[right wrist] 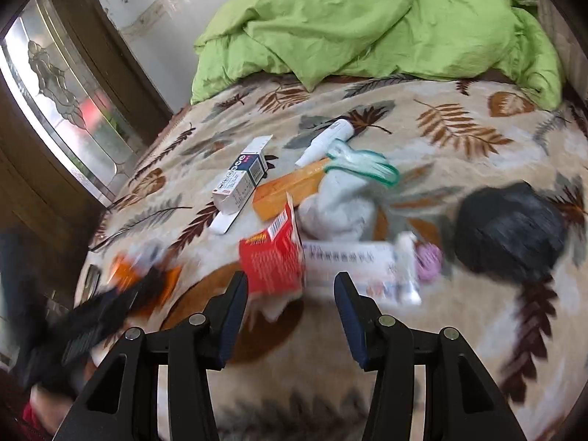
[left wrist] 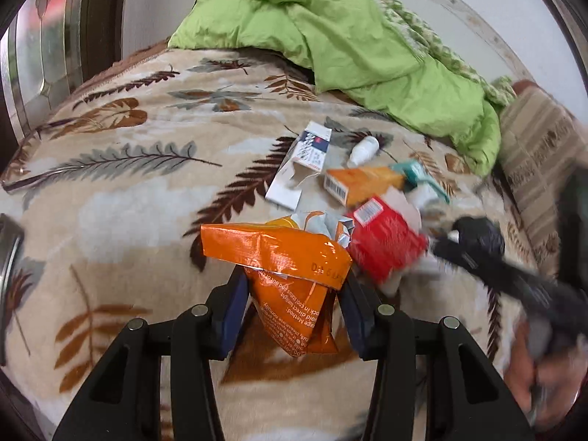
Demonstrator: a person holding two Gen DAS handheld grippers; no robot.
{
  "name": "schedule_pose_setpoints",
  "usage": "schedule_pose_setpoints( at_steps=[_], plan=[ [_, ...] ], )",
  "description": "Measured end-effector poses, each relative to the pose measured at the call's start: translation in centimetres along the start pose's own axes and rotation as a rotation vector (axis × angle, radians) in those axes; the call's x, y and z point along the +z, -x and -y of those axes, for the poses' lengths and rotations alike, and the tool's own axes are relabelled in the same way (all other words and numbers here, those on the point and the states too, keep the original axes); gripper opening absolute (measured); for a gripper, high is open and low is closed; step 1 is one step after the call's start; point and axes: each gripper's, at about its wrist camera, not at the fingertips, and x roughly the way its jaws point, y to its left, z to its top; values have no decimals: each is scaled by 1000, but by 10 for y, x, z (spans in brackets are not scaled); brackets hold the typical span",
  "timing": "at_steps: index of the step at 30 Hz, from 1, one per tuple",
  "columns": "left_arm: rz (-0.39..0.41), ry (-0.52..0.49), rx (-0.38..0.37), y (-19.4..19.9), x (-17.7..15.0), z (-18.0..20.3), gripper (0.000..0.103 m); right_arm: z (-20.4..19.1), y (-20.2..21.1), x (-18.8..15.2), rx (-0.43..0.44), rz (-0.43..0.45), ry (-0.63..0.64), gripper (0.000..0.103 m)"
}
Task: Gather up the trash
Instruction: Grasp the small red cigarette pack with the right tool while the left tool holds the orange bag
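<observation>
Trash lies scattered on a leaf-patterned blanket [left wrist: 110,202]. My left gripper [left wrist: 292,286] is shut on a crumpled orange snack wrapper [left wrist: 279,250], its pads against both sides. Beyond it lie a red box [left wrist: 382,239], an orange box [left wrist: 364,183], a white-and-blue carton [left wrist: 312,147] and a small white bottle [left wrist: 364,150]. My right gripper [right wrist: 290,283] stands open, and the near end of the red box [right wrist: 272,257] sits by its left finger, unpressed. A white printed box [right wrist: 352,268] and a black bag [right wrist: 511,231] lie further right. Both views are blurred.
A rumpled green duvet [right wrist: 367,25] fills the far end of the bed. A striped pillow [left wrist: 540,154] lies at the right edge. A wood-framed glass door [right wrist: 62,84] stands to the left. A grey-white cloth [right wrist: 334,213] and a teal plastic piece [right wrist: 364,161] lie among the boxes.
</observation>
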Motion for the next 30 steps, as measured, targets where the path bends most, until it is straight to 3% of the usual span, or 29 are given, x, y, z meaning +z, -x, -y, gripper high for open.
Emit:
schedule_pose_setpoints(
  at_steps=[4, 6, 10, 19, 30],
  plan=[
    [44, -34, 12, 5, -2, 6, 46, 1, -34, 7, -45, -34, 13, 39],
    [46, -46, 7, 3, -2, 9, 46, 3, -44, 6, -48, -50, 10, 24],
    [48, -45, 3, 0, -1, 10, 46, -6, -34, -5, -54, -14, 39, 8],
    [75, -75, 22, 4, -3, 17, 46, -7, 14, -34, -17, 90, -27, 4],
    [71, -62, 30, 3, -3, 14, 46, -13, -2, -55, 23, -58, -2, 7]
  ],
)
